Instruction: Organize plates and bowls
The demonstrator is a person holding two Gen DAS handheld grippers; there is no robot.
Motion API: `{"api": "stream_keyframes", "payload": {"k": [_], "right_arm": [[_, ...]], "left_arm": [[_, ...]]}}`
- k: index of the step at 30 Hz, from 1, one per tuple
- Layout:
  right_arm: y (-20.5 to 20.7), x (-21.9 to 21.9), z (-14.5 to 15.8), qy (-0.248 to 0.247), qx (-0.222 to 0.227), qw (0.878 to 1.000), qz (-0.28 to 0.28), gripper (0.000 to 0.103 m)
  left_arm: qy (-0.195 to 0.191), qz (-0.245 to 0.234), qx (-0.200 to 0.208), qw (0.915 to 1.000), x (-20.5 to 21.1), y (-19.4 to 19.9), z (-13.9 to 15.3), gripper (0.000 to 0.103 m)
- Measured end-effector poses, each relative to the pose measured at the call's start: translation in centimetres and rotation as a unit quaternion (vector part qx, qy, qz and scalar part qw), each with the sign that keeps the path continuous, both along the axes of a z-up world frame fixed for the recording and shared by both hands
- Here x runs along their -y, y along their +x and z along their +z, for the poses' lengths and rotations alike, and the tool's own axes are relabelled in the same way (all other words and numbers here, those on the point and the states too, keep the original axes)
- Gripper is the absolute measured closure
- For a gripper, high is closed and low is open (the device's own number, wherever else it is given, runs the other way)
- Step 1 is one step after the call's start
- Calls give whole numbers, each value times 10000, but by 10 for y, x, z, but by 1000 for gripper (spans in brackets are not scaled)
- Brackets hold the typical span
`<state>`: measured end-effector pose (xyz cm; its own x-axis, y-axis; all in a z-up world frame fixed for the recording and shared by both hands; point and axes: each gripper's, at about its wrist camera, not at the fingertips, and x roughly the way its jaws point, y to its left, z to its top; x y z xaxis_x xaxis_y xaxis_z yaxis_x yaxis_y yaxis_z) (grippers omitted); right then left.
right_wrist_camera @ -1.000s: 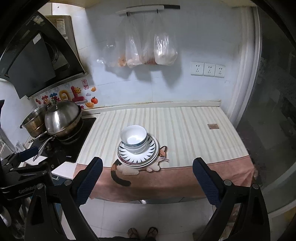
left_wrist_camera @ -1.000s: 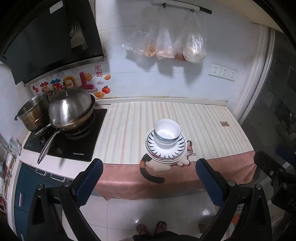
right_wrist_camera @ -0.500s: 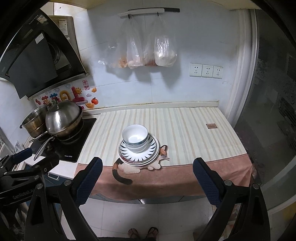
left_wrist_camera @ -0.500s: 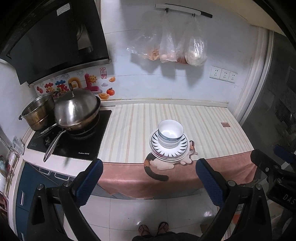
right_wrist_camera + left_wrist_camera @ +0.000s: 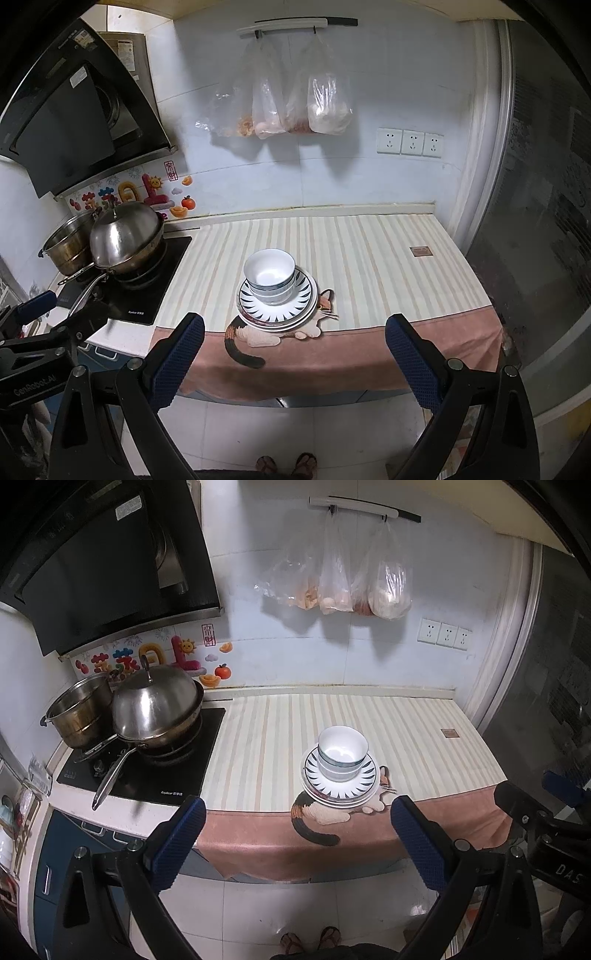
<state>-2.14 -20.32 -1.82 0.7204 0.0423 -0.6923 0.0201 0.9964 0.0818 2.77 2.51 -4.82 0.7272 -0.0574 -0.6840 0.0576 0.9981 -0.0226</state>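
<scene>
We are holding both tools well back from the counter, above the floor tiles, with nothing between the pads. The left gripper (image 5: 297, 825) is standing with its blue-padded fingers (image 5: 177, 840) spread wide apart and empty; the right gripper (image 5: 293, 343) is likewise spread wide and carrying nothing. In the left wrist view the stack of bowls (image 5: 342, 751) is sitting at about 12 o'clock from the gap between the fingers, nested upright on the plates (image 5: 364, 786); we are counting at least two bowls and at least two plates, though the exact number is hard to tell. The plates are resting on a striped cloth (image 5: 266, 738) that is covering the counter, right above a cat picture (image 5: 325, 812) on its pink hanging border. In the right wrist view the same stack is lying at roughly 11 o'clock, and the left tool is showing at the 9 o'clock edge. A lidded wok (image 5: 155, 705) and a steel pot (image 5: 79, 716) are sitting on the black cooktop (image 5: 147, 775) at 10 o'clock, well apart from the dishes. Plastic bags (image 5: 343, 579) are hanging from a wall rail at 12 o'clock, with sockets (image 5: 445, 633) at 1 o'clock. Sandalled feet (image 5: 308, 938) are showing at 6 o'clock.
</scene>
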Motion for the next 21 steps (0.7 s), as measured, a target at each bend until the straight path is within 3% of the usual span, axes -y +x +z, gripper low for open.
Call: {"api": "stream_keyframes", "payload": {"k": [21], "right_arm": [[3,2,-3,-26,-25,10000,-13,2]], "left_arm": [[-3,-1,-76,10000,1,4,-1,0]]}}
